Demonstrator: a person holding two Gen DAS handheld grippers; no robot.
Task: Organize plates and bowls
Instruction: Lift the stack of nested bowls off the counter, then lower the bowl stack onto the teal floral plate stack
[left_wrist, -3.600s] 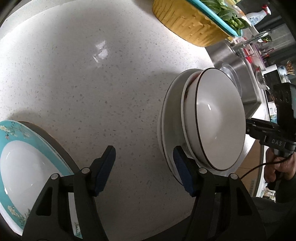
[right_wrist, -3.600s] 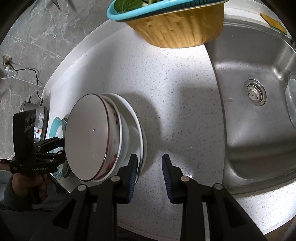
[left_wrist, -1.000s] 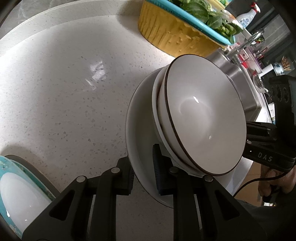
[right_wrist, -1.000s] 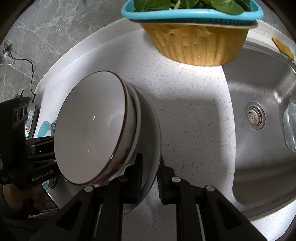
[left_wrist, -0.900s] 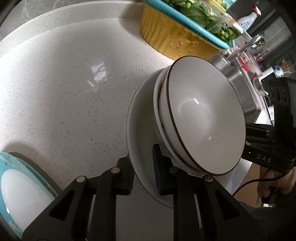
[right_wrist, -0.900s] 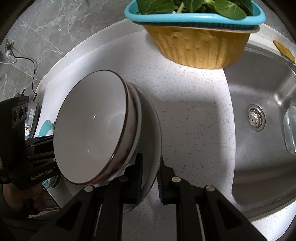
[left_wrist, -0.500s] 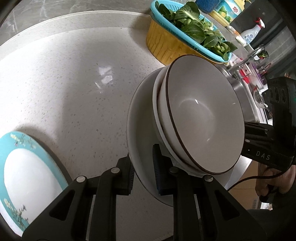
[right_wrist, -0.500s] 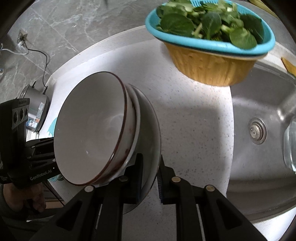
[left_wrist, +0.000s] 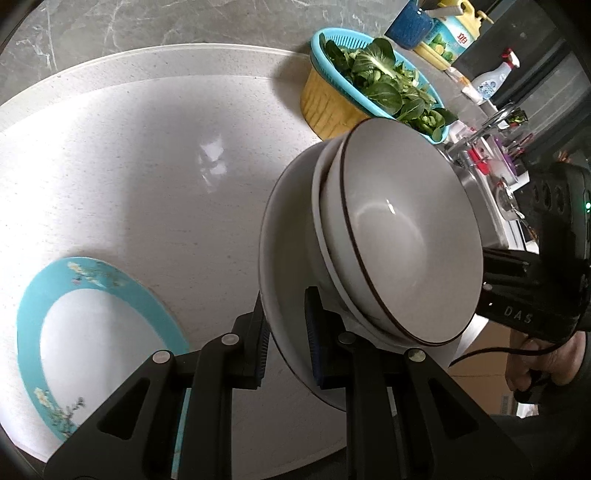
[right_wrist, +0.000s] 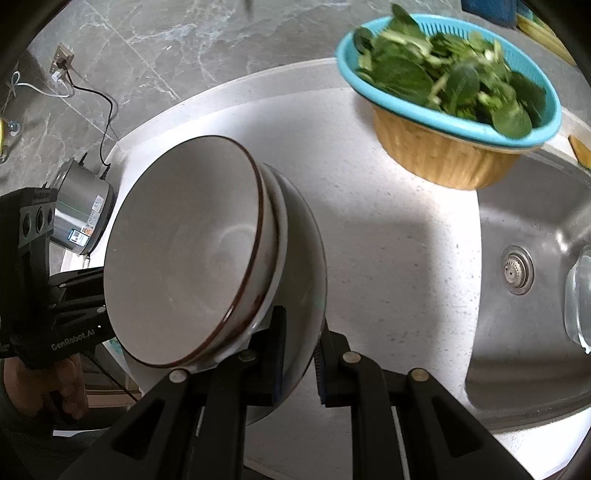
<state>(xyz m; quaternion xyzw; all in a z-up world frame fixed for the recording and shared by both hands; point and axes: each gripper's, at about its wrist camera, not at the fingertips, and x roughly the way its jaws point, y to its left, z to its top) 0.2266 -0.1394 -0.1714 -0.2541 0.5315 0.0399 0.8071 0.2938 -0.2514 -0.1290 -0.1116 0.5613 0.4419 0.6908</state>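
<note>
Speckled white stone countertop (left_wrist: 140, 192) all around, grey marble wall behind. At the back, a turquoise colander (left_wrist: 373, 79) of leafy greens nested in a yellow basin (right_wrist: 439, 158); beyond it in the left wrist view, a blue cup, a yellow bottle and a spray bottle, too small to read. Stainless sink (right_wrist: 532, 266) with its drain to one side, seen from the right wrist; a steel cooker (right_wrist: 79, 216) with a black cord at the far corner of the counter. Lying flat on the counter, a teal-rimmed plate (left_wrist: 88, 317) with flower sprigs, well apart from the held stack and partly hidden behind the left gripper's arms. Held clear above the counter between both tools: a white plate (left_wrist: 286, 258), tilted in both views, carrying two nested white bowls (left_wrist: 402, 236) with thin dark-brown rims, insides plain and glossy. Left gripper (left_wrist: 286, 343) nearly closed, pads clamped on the plate's near rim; right gripper (right_wrist: 301, 354) likewise pinching the opposite rim. Part of a hand (right_wrist: 48, 391) visible under each opposing handle.
</note>
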